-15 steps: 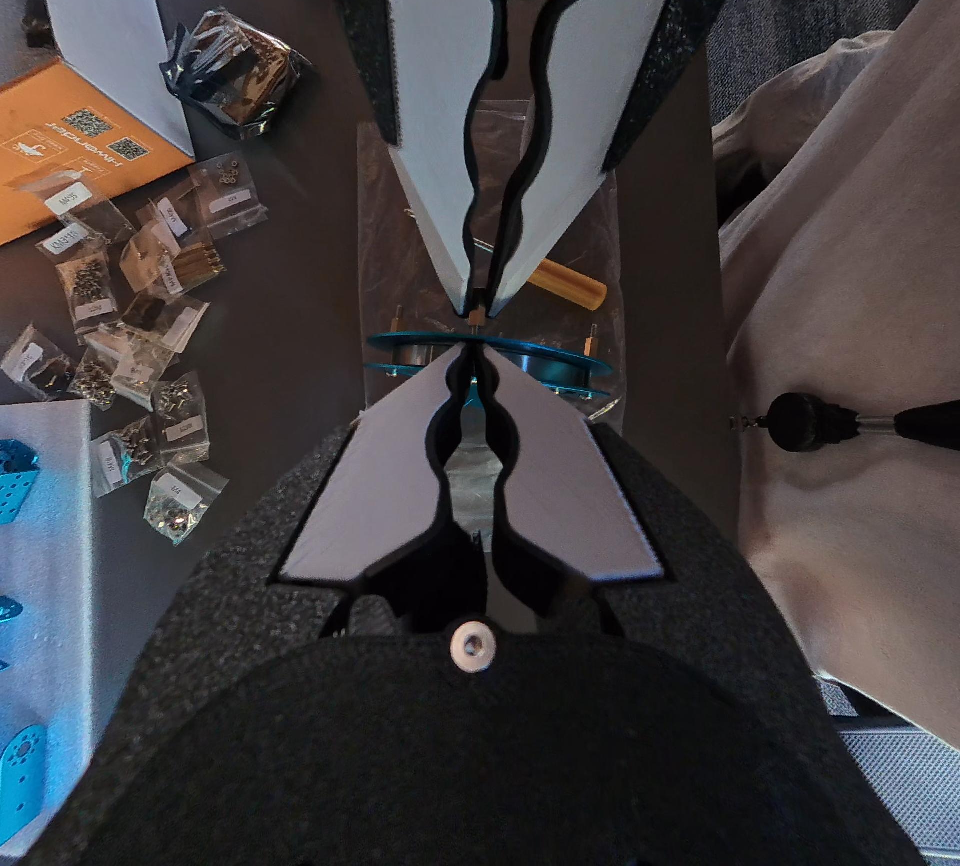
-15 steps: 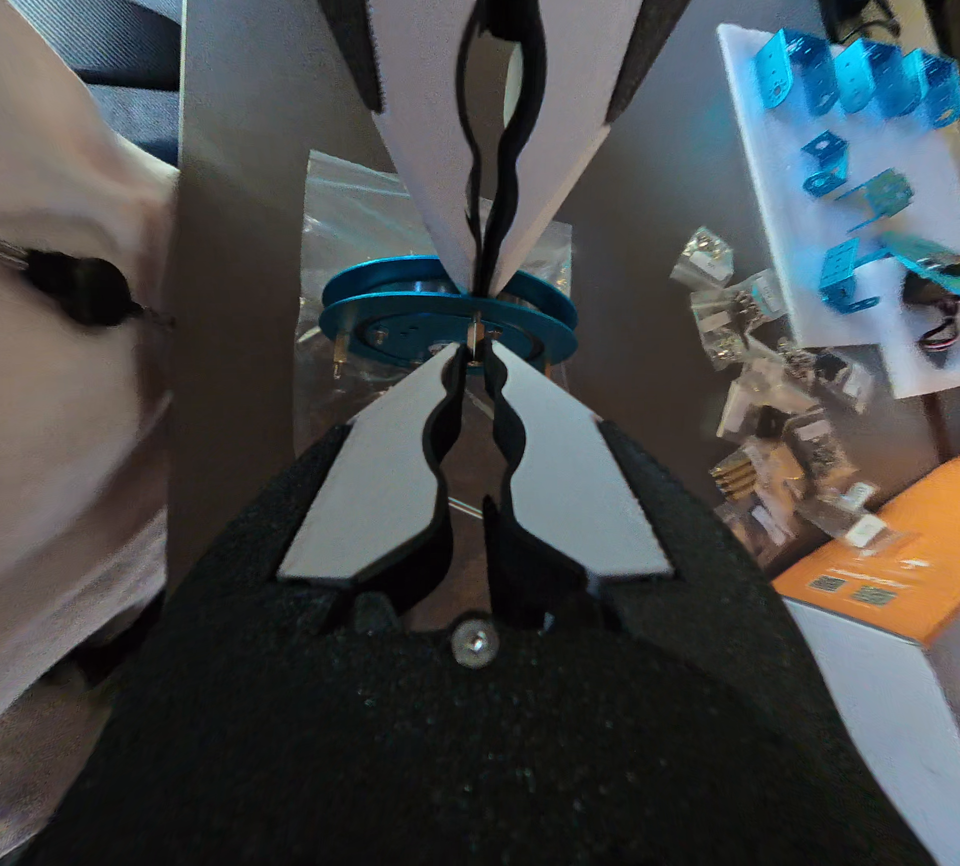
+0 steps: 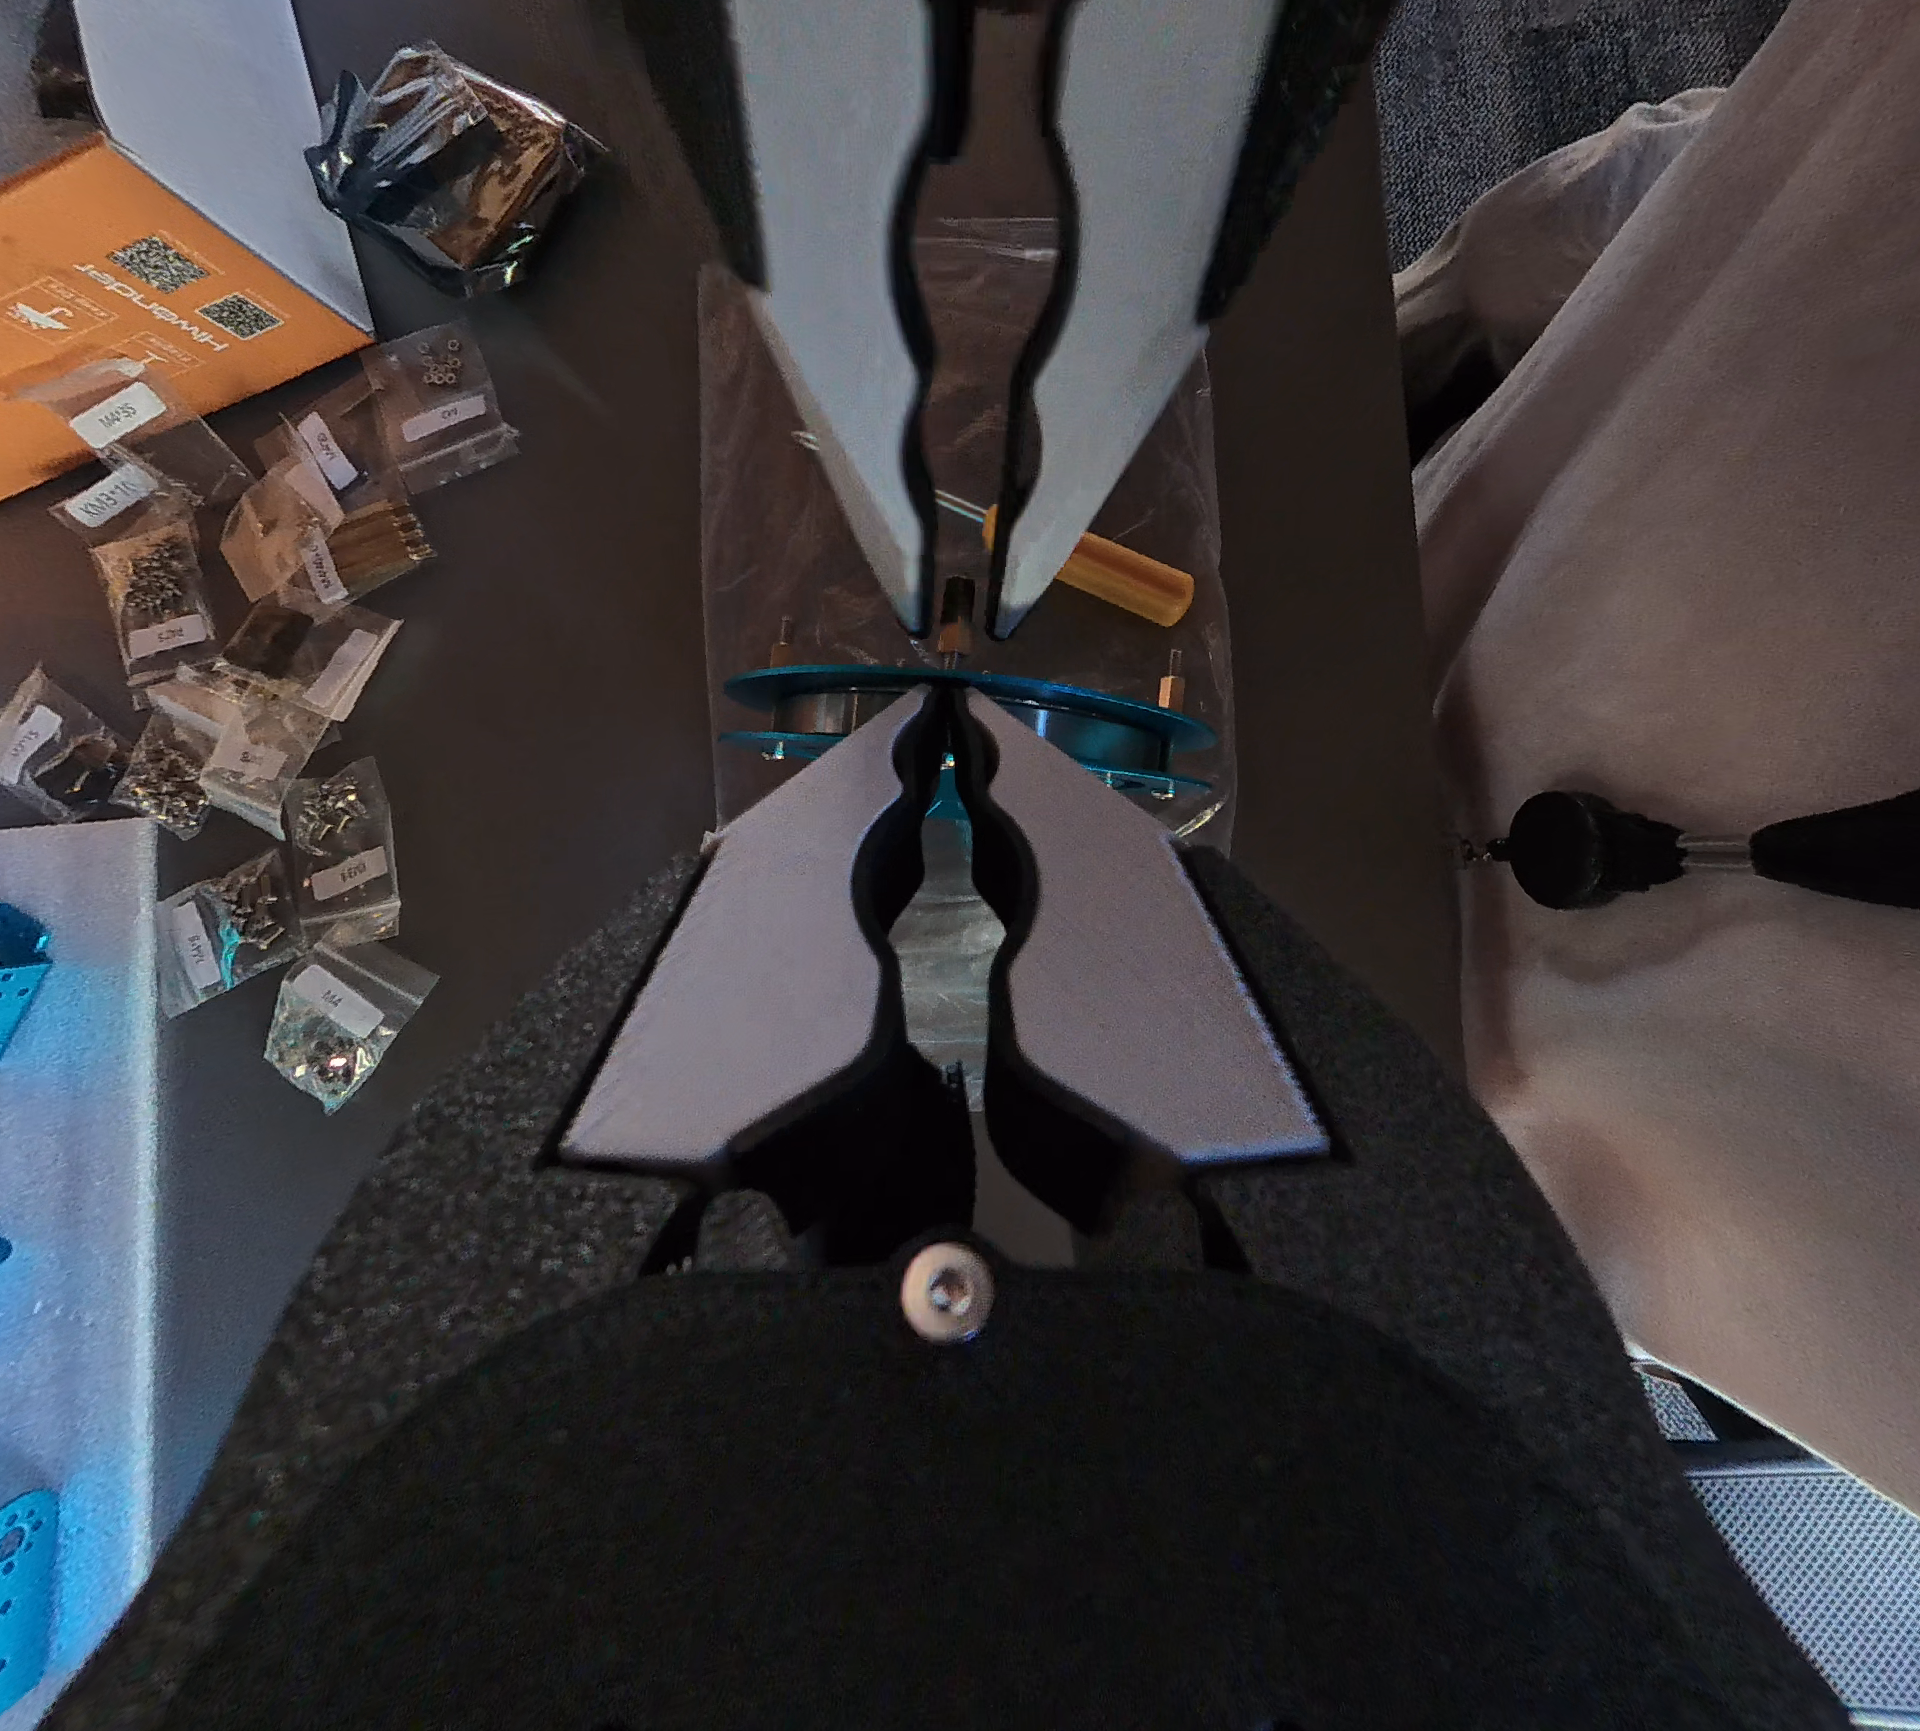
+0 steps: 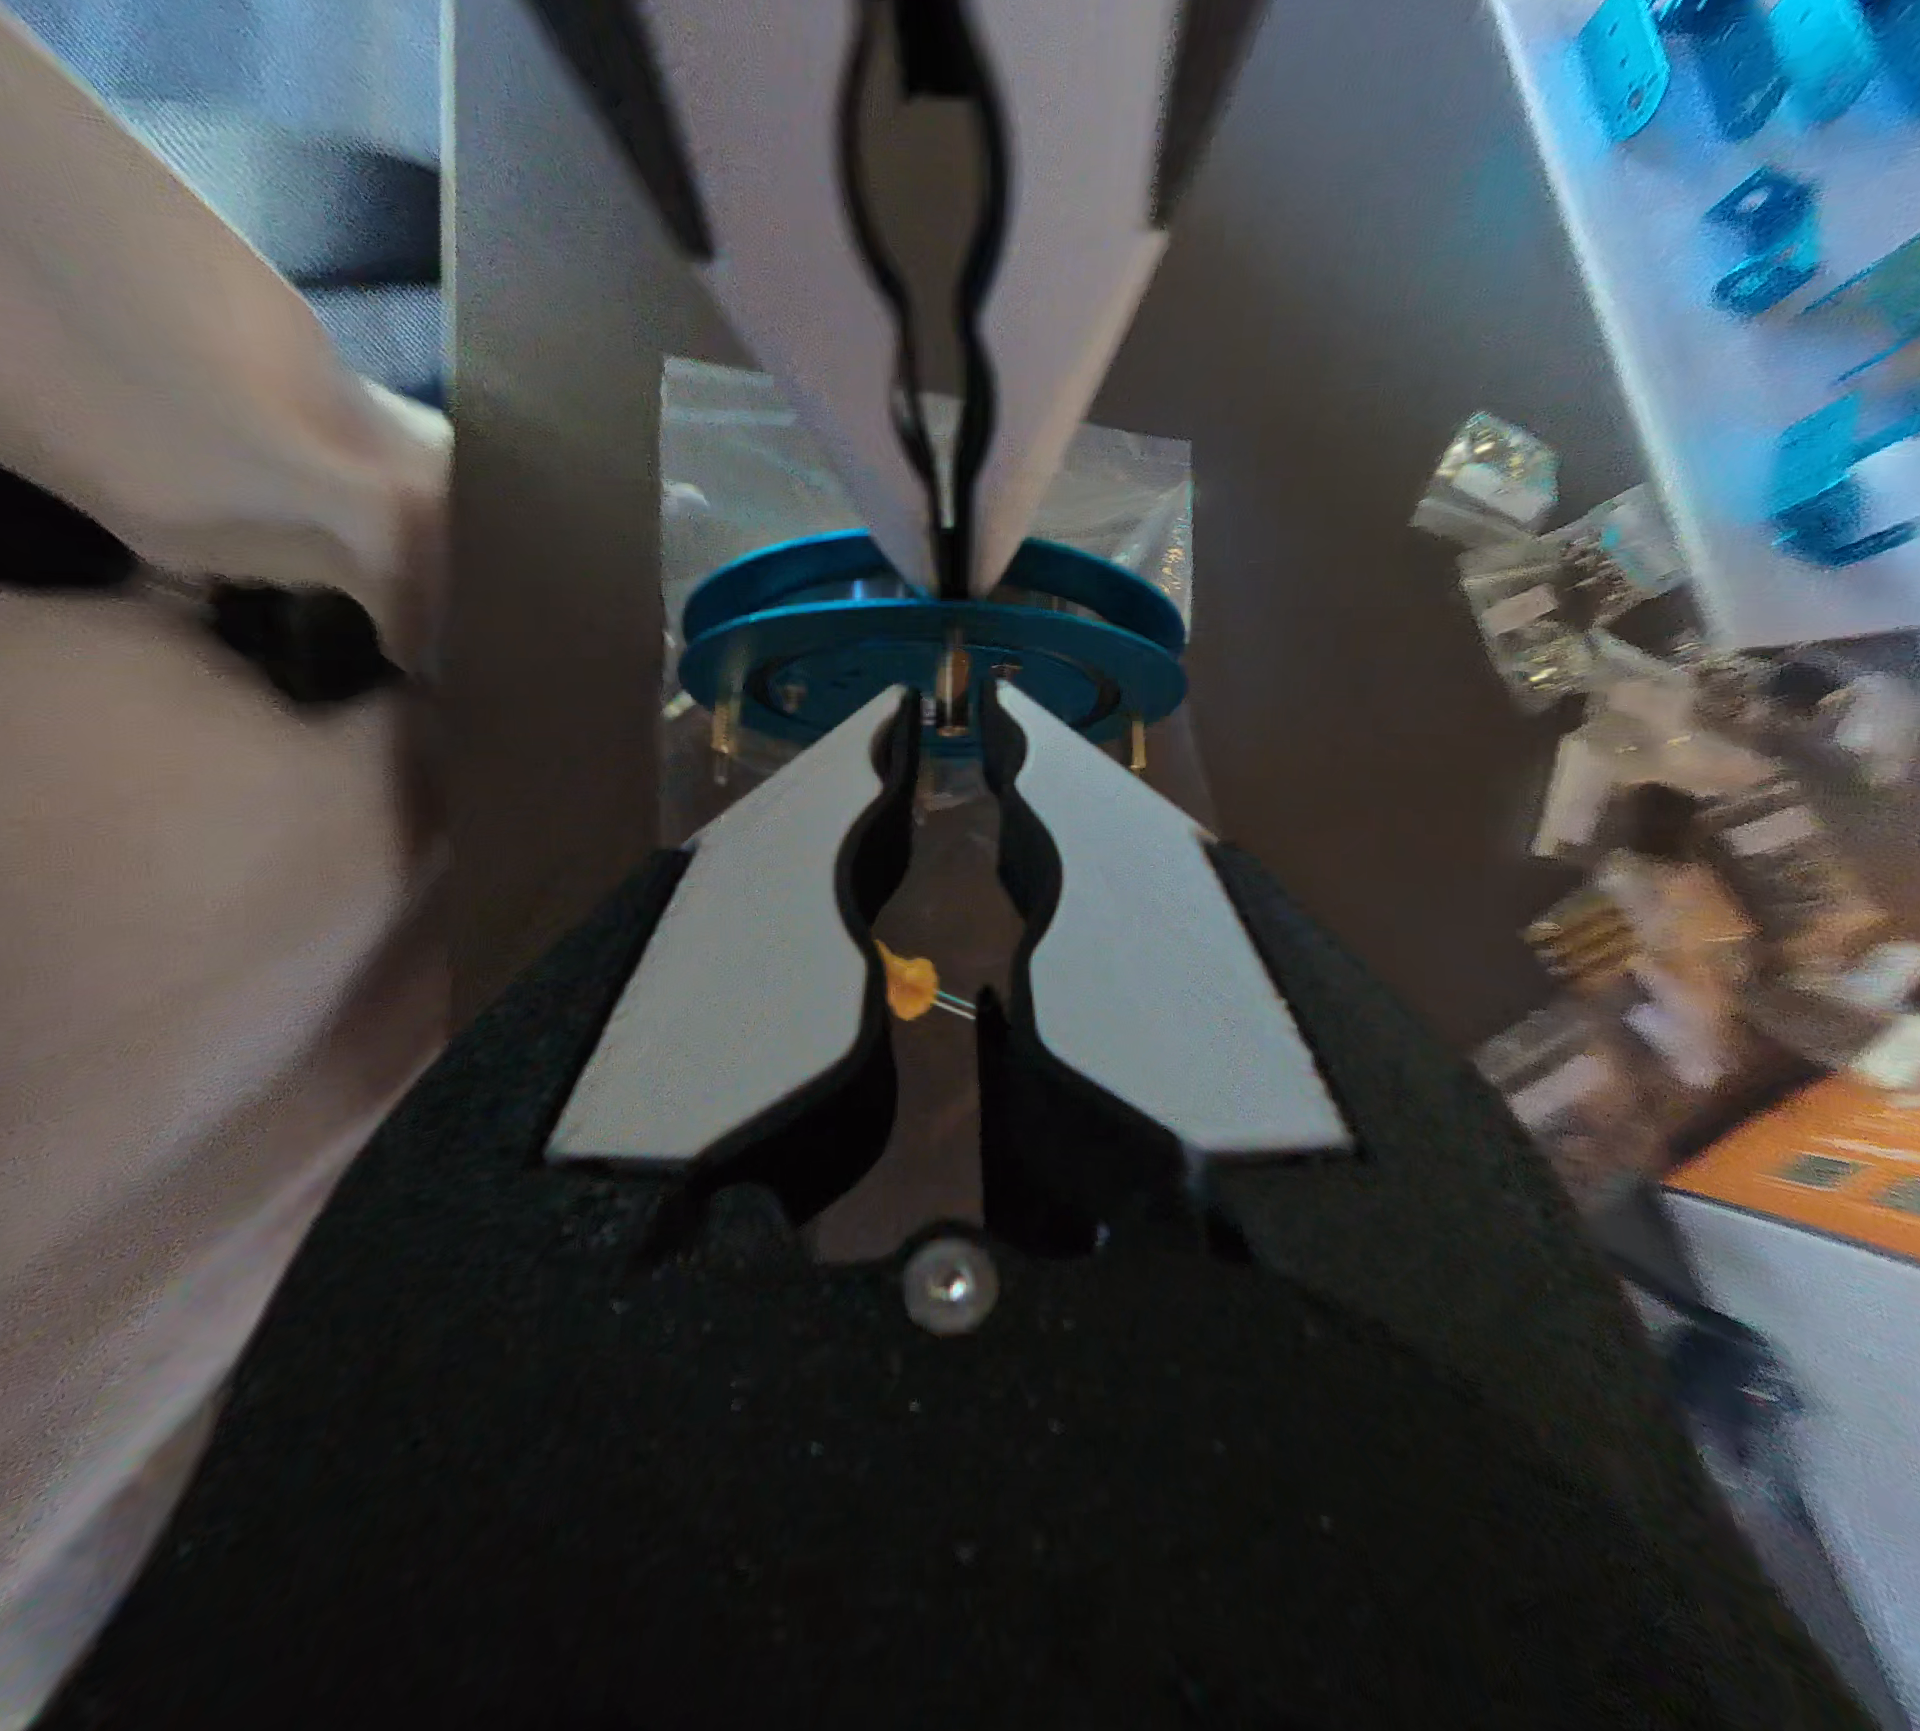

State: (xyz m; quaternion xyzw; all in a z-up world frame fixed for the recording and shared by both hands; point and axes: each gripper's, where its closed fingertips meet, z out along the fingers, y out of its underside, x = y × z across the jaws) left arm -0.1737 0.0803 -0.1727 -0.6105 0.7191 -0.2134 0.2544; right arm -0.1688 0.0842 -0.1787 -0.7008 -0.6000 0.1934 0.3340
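At the left of the counter (image 3: 582, 642), in the left wrist view: an orange box (image 3: 125, 310) printed with lettering and speckled squares, a dark foil bag (image 3: 447, 164), and a scatter of small clear bags (image 3: 260, 746) of screws, each with a white written label. In the middle, lying on a flat clear bag (image 3: 790, 476), a blue disc (image 3: 1091, 705): two thin round metal plates stacked with a gap between, short brass posts standing on the upper plate. Left gripper (image 3: 945, 699) pinched on the near rim of that disc, jaws all but closed. Right gripper (image 3: 956, 632) opposite, jaws slightly parted, one tip either side of a brass post (image 3: 954, 619), a sliver of gap on each side. Just behind, a yellow stick (image 3: 1132, 585). At the right, a person's pale clothing (image 3: 1662, 642).

Only in the right wrist view, much blurred: a white foam sheet (image 4: 1621, 331) at the right, bearing bright blue brackets (image 4: 1704, 60).
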